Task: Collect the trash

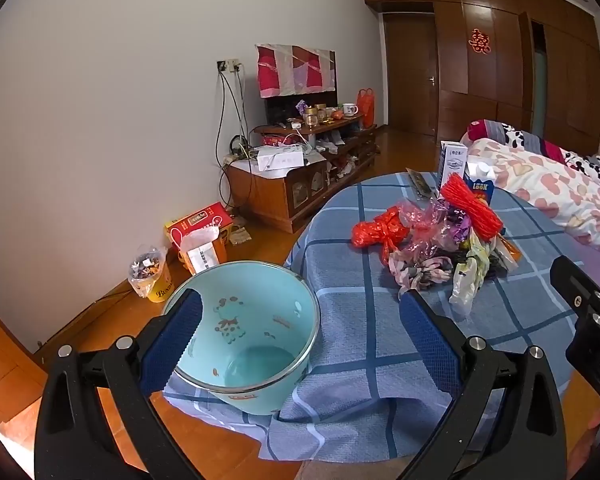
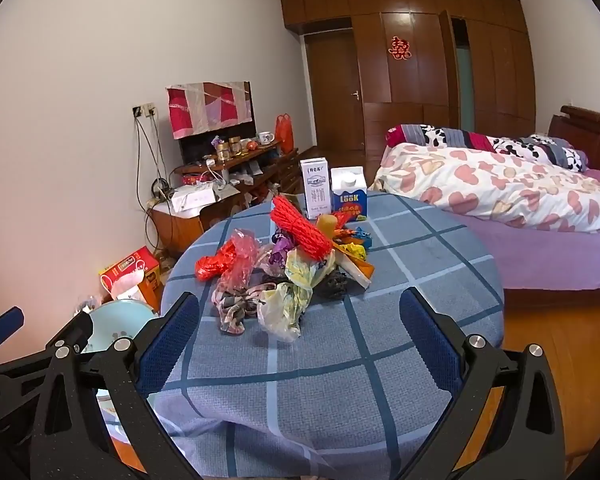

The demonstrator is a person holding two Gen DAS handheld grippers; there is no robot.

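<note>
In the left wrist view, your left gripper (image 1: 300, 328) hung with its blue pads spread wide and nothing between them. The light blue bucket (image 1: 256, 320) sat in the lower centre of the frame, tilted toward the camera, its rim just beside your left pad and its base on the draped edge of the checked tablecloth (image 1: 364, 320). The trash pile (image 1: 432, 240) lay in the right middle of the frame, well apart from the bucket. The bucket looked empty, so I judged collecting had not yet begun. Perched on loose cloth at the table's edge, it could have tipped or slid off had your pad knocked its rim.

In the right wrist view, your right gripper (image 2: 300, 332) was likewise released and empty, its pads framing bare cloth in the lower centre. The trash pile (image 2: 284, 272) sat just above, centre frame: crumpled wrappers, thin bags and a red net bundle (image 2: 300, 232). Two cartons (image 2: 332, 196) stood upright behind it. The scraps were light, tangled and slippery, so a pinch could have dragged neighbours along or dropped pieces short of the bucket (image 2: 116, 320), at lower left. A deep reach could have toppled the cartons, or snagged the cloth.
</note>
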